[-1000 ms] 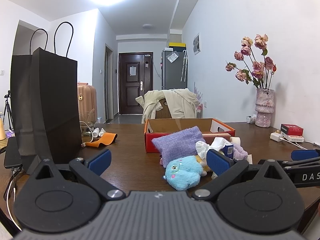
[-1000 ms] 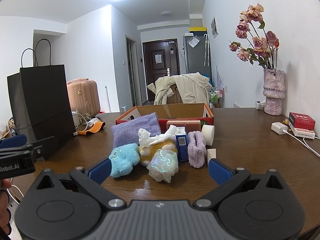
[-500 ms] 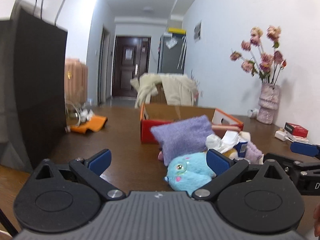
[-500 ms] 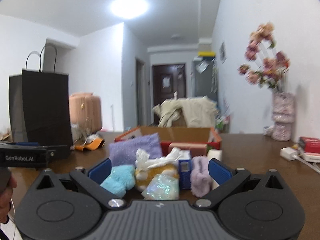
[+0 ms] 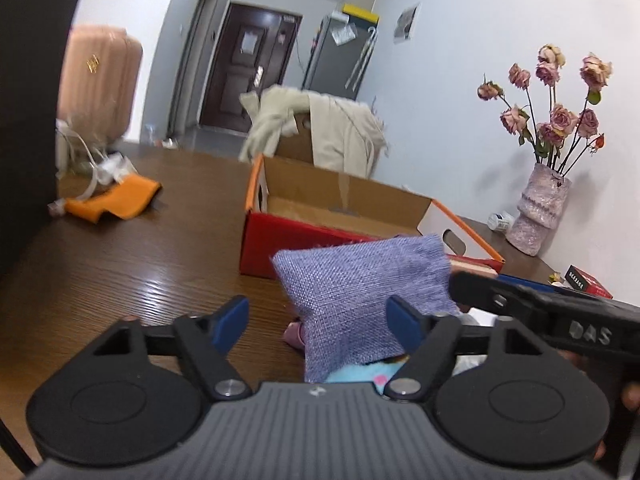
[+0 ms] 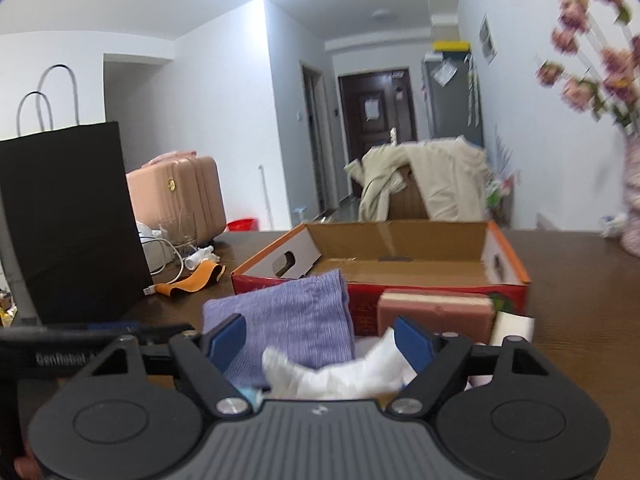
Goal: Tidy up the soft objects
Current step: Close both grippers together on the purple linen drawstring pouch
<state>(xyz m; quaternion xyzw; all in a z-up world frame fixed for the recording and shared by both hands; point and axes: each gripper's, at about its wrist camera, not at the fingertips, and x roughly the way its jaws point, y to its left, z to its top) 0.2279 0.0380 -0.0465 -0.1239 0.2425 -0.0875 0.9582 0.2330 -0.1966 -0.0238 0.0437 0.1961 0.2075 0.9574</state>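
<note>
The jaws of both grippers, left gripper [image 5: 318,322] and right gripper [image 6: 320,338], have just been closing but stay spread, now close over the purple pouch [image 5: 360,300] and white tissue [image 6: 340,372]; grabbing comes next.

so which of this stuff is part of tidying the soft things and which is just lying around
Part of the job:
- purple cloth pouch
- blue plush toy
- white crumpled tissue
- open cardboard box

Just lying about:
- black paper bag
- orange strap
- vase of dried roses
- pink suitcase
</note>
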